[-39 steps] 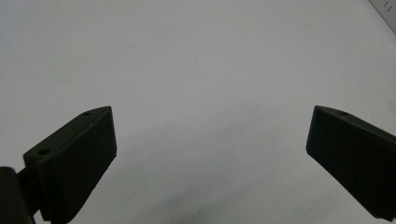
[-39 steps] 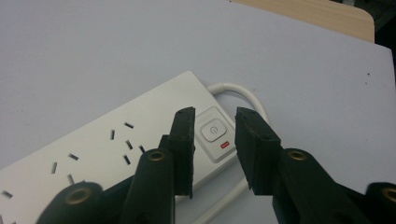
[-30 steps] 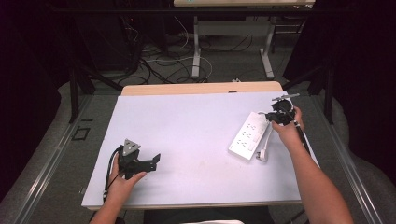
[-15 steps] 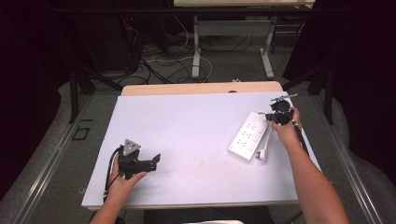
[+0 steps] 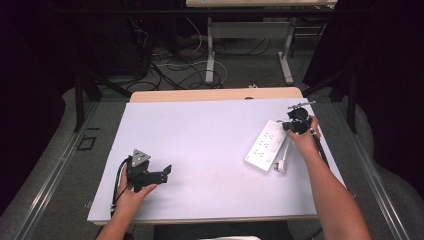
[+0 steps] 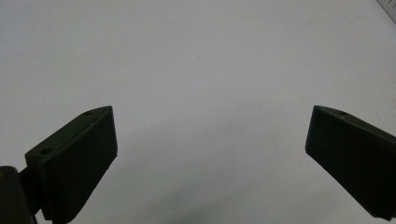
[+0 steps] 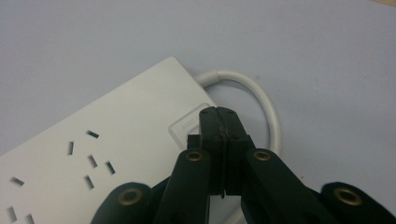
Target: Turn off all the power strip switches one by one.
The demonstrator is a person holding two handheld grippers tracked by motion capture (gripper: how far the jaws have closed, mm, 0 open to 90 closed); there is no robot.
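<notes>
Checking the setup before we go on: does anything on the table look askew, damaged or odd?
Nothing looks damaged. The white power strip lies at a slant to the table edges, its cord looped beside it. The right gripper, jaws shut, is over its switch end.

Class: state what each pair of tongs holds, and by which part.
Nothing is held. The left tongs gape over bare table; the right tongs are shut empty, tips over the power strip's switch.
</notes>
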